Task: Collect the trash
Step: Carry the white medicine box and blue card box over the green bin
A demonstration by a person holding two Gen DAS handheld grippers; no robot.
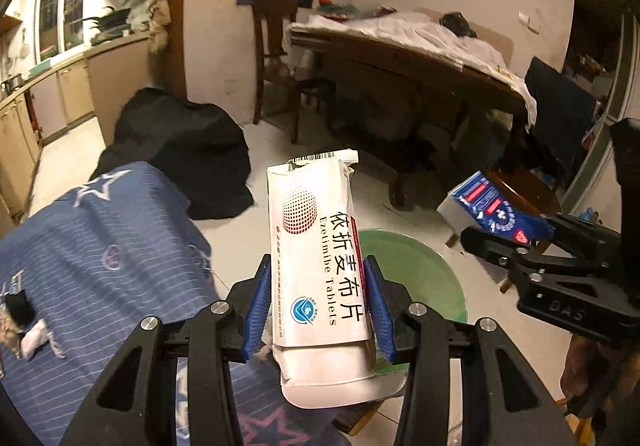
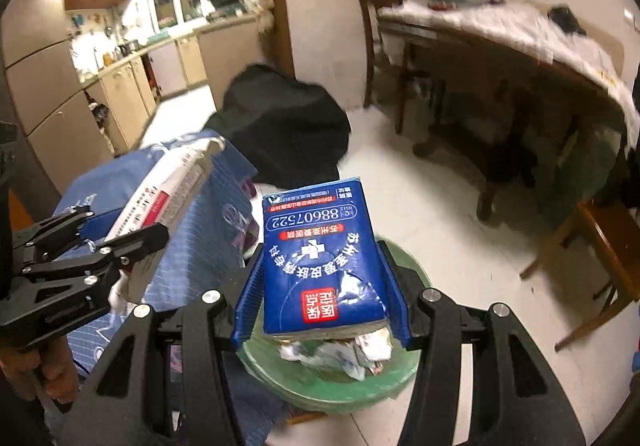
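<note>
My left gripper [image 1: 318,294] is shut on a white Ezetimibe tablet box [image 1: 320,246], held upright above the edge of a green bin [image 1: 424,278]. My right gripper [image 2: 322,286] is shut on a blue tissue pack [image 2: 320,250], held over the same green bin [image 2: 332,386], which holds crumpled wrappers [image 2: 340,356]. In the left wrist view the right gripper [image 1: 516,250] and the blue pack [image 1: 488,205] show at the right. In the right wrist view the left gripper [image 2: 96,242] and the white box [image 2: 160,197] show at the left.
A bed with a blue star-patterned cover [image 1: 100,266] lies to the left of the bin. A black bag [image 1: 180,149] sits on the tiled floor beyond. A wooden table [image 1: 420,57] with a white cloth and chairs stands at the back right. Kitchen cabinets [image 1: 60,101] are at far left.
</note>
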